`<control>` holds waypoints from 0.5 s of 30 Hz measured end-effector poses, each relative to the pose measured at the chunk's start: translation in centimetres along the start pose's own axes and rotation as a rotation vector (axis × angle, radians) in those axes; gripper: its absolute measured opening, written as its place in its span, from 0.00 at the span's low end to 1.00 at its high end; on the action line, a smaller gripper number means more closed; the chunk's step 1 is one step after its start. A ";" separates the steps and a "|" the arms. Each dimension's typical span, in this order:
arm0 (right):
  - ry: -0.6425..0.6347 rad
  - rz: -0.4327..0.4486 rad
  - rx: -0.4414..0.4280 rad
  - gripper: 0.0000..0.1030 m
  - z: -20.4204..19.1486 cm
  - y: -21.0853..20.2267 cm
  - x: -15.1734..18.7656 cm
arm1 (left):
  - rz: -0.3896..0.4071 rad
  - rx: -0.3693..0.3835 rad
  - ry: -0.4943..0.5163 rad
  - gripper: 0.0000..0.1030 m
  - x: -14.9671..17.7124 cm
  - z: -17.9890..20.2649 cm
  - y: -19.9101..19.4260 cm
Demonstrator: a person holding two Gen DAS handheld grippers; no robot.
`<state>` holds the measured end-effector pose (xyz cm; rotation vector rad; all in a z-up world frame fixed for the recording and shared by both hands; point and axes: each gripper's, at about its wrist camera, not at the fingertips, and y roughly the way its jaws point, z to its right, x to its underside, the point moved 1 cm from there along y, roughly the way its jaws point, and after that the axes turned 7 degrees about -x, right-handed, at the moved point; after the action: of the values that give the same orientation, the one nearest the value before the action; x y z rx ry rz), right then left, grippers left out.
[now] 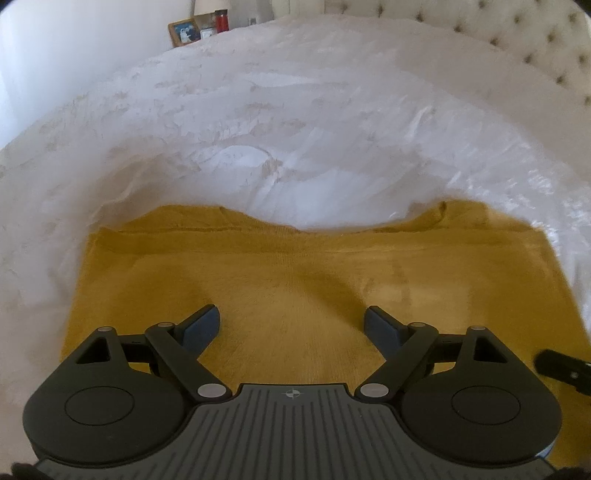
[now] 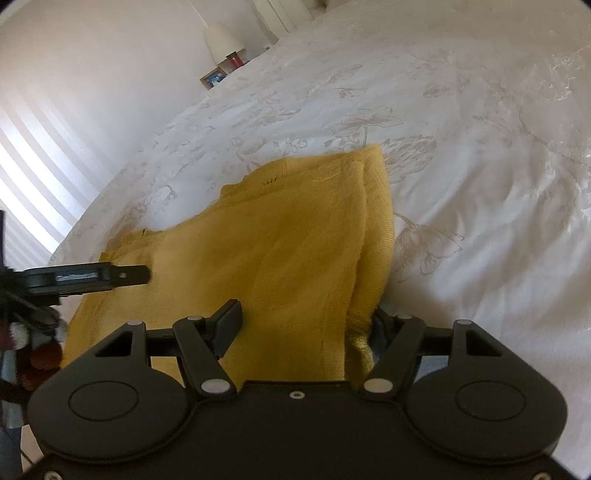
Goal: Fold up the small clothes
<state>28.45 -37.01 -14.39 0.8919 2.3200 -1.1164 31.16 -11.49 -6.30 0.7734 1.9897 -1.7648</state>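
A mustard-yellow knit garment (image 1: 295,280) lies on a white bedspread (image 1: 295,110). In the left wrist view it lies flat, its neckline at the far edge. My left gripper (image 1: 291,325) hovers over its near part, open and empty. In the right wrist view the garment (image 2: 280,251) has its right side folded over into a thick edge. My right gripper (image 2: 303,328) is open over it; its left finger (image 2: 225,325) shows, and the right finger is hidden behind bunched cloth. The left gripper's side (image 2: 81,278) shows at the left of that view.
A tufted cream headboard (image 1: 517,33) stands at the far right. A nightstand with a picture frame (image 1: 183,31), a red item (image 1: 221,18) and a lamp (image 2: 221,37) stands beyond the bed by the white wall. Striped light falls on the left wall (image 2: 33,177).
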 end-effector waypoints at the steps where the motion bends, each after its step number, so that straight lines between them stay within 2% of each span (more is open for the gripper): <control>1: -0.001 0.000 -0.002 0.69 0.0 0.0 0.0 | -0.005 -0.007 0.005 0.83 -0.1 0.2 0.3; 15: 0.001 0.001 -0.007 0.69 0.1 -0.2 0.1 | -0.036 -0.049 0.035 0.87 -0.4 1.3 1.9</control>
<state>28.27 -37.16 -14.38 0.8913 2.3225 -1.1067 32.54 -12.75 -7.74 0.7621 2.0736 -1.7271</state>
